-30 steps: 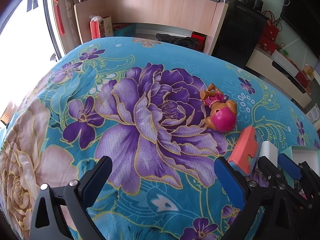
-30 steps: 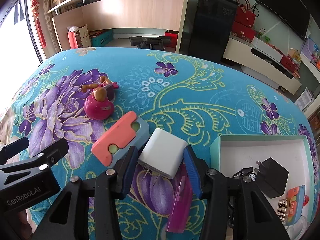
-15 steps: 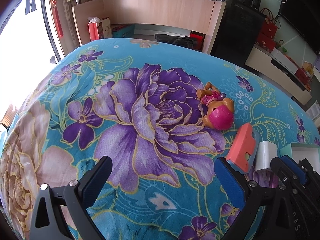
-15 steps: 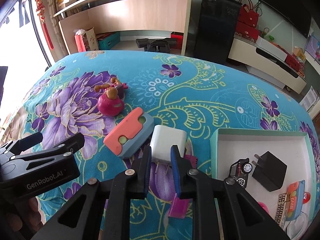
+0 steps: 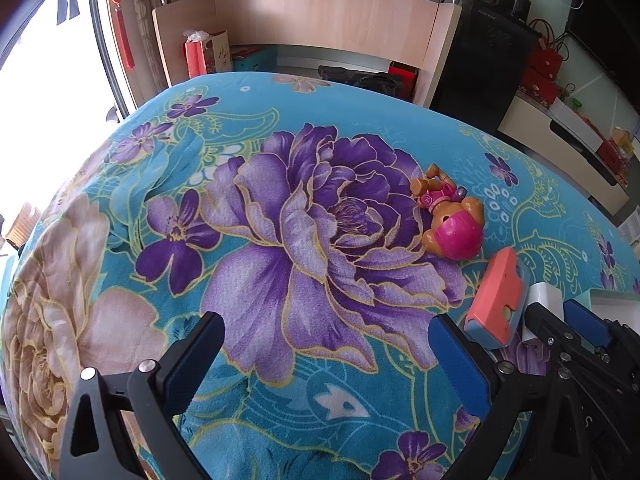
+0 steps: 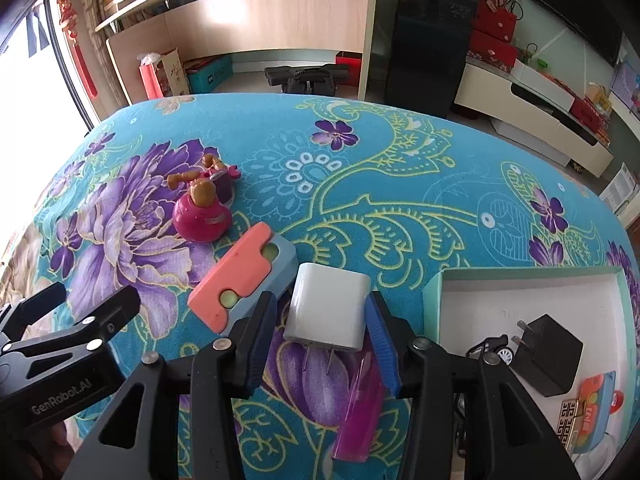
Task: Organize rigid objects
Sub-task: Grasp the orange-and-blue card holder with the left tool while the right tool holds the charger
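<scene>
My left claw [image 5: 324, 364] hangs spread wide at the bottom of its frame with nothing between the pads, over the big purple flower of the cloth-covered tabletop [image 5: 280, 128]. Moving right, my right claw [image 6: 322, 334] sits at lower centre of its view, its jaws opening around the white charger [image 6: 326, 308]; the charger lies between the pads, prongs toward me, with a slim gap on each side as far as I can judge.

Risks as I see them: the coral-and-blue case [image 6: 240, 276] lies just beside the left pad, so a careless closing could catch or shove it. The pink translucent piece [image 6: 360, 408] lies under the right finger and could get dragged along. The charger's smooth sides may let it twist or slip if I pinch off-centre. Further right, the tray [image 6: 436, 292] already holds a black plug [image 6: 548, 356] and a toy car [image 6: 494, 350], so a sloppy drop could land on them.

Half a second ago the right pads were pinched nearly together in front of the charger's prongs; now they straddle its body. The left claw has not shifted.
</scene>
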`<act>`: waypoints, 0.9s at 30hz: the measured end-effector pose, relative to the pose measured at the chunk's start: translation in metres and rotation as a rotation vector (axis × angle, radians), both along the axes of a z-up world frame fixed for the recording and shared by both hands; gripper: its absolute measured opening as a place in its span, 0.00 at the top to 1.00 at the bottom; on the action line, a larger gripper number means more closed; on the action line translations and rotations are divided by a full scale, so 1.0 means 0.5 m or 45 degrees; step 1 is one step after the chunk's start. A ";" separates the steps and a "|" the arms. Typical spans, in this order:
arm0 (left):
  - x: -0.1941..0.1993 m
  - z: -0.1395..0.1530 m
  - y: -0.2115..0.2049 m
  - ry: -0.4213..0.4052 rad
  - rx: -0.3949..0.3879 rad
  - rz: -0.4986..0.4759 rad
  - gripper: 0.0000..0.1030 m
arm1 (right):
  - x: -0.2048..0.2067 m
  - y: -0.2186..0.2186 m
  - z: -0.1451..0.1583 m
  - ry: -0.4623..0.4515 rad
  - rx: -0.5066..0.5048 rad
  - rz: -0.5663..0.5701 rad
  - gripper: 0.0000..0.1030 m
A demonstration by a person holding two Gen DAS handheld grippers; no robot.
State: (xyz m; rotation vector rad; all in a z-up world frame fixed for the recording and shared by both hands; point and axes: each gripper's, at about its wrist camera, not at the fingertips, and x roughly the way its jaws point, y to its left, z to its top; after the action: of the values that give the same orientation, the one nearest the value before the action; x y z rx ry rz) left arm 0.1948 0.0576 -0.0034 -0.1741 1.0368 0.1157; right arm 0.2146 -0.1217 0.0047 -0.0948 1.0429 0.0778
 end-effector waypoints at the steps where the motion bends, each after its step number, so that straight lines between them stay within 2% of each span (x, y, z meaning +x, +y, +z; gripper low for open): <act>1: 0.000 -0.001 0.000 0.001 0.001 -0.001 0.00 | 0.007 0.000 -0.008 0.022 -0.010 0.001 0.54; 4: 0.001 -0.001 -0.002 0.002 -0.001 -0.004 0.00 | 0.020 -0.005 -0.024 0.053 0.008 -0.002 0.54; 10: 0.000 -0.001 -0.005 0.001 -0.001 -0.013 0.00 | 0.008 -0.005 -0.022 0.041 0.029 -0.007 0.55; 15: 0.000 0.003 -0.011 -0.012 -0.024 -0.033 0.00 | -0.025 -0.016 0.016 -0.020 0.033 -0.036 0.55; 22: 0.007 0.015 -0.063 -0.069 -0.071 -0.153 0.00 | -0.070 -0.068 0.069 -0.055 0.012 -0.186 0.55; 27: 0.017 0.024 -0.124 -0.114 -0.039 -0.258 0.02 | -0.093 -0.110 0.095 -0.080 0.025 -0.264 0.55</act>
State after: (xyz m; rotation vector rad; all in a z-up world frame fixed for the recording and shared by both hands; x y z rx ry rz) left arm 0.2032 -0.0046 0.0087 -0.1004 0.9616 -0.0911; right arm 0.1681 -0.1769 0.0525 0.0289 0.9837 -0.1026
